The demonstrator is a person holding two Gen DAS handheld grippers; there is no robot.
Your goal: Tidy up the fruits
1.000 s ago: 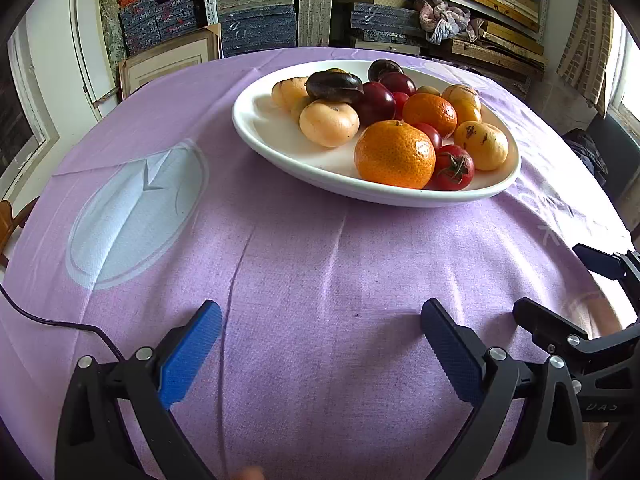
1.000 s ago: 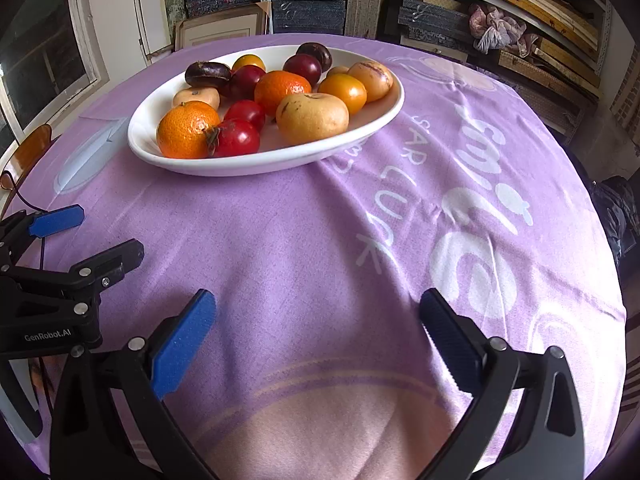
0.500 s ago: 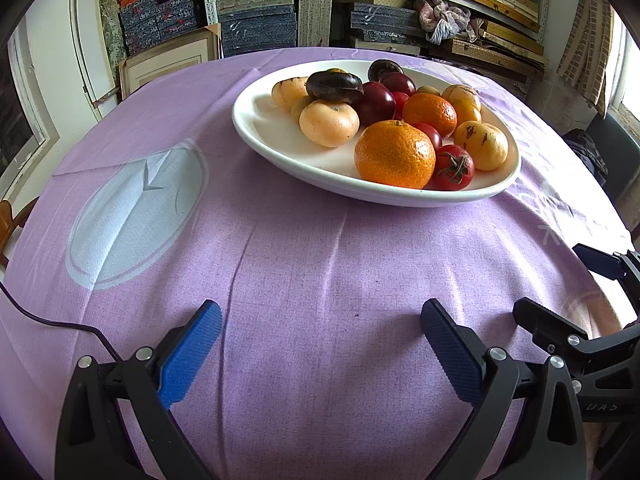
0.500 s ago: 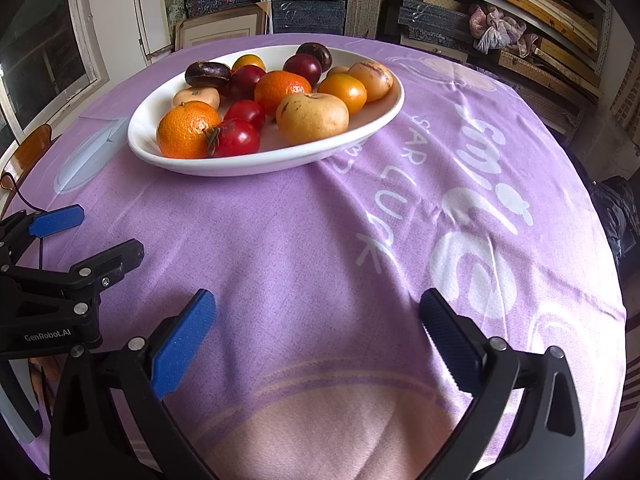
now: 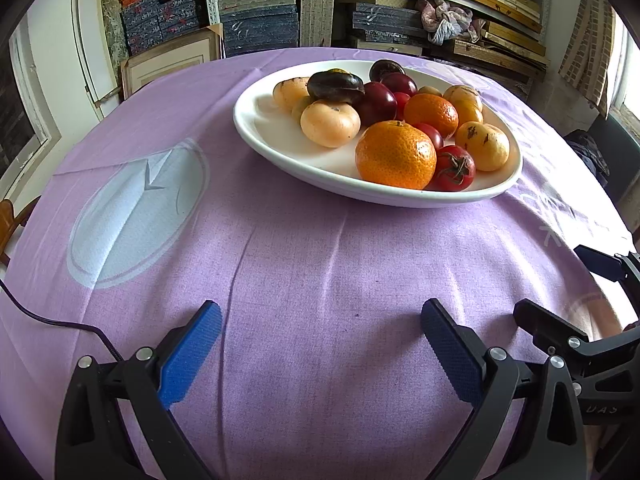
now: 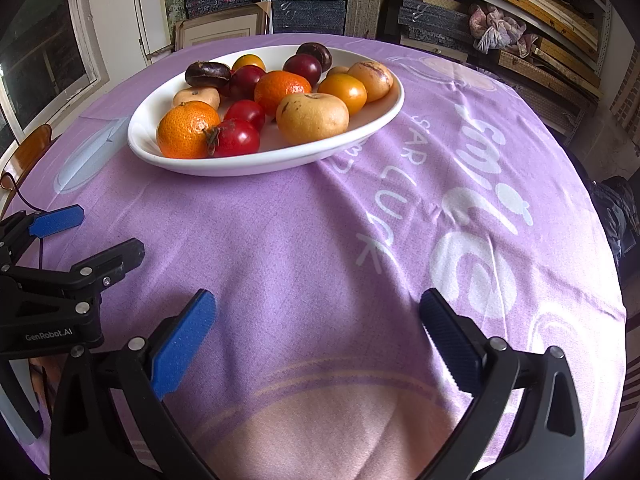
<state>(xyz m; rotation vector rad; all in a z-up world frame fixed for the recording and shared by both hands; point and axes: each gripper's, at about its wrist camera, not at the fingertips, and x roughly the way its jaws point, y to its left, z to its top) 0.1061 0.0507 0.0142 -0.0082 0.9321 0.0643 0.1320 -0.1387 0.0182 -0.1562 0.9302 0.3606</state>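
Broadly, a purple tablecloth [image 5: 280, 248] covers the table, with a white oval dish [image 5: 280, 148] of fruits well ahead of both grippers; the left gripper [image 5: 320, 344] and right gripper [image 6: 316, 332] hover wide open, empty; nearest sits an orange [image 5: 394, 154]

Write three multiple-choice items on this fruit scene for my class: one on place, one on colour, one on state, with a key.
1. Where does the fruit lie?
A. In the white dish
B. On the cloth
C. On a shelf

2. What colour is the tablecloth?
A. Green
B. Purple
C. Red

3. How do the left gripper and right gripper stand?
A. Both shut on fruit
B. One holds an orange
C. Both open, holding nothing

Key: 1 A, every fruit sits inside the dish; 2 B, the cloth is purple with white print; 3 C, both sets of jaws are spread over bare cloth.
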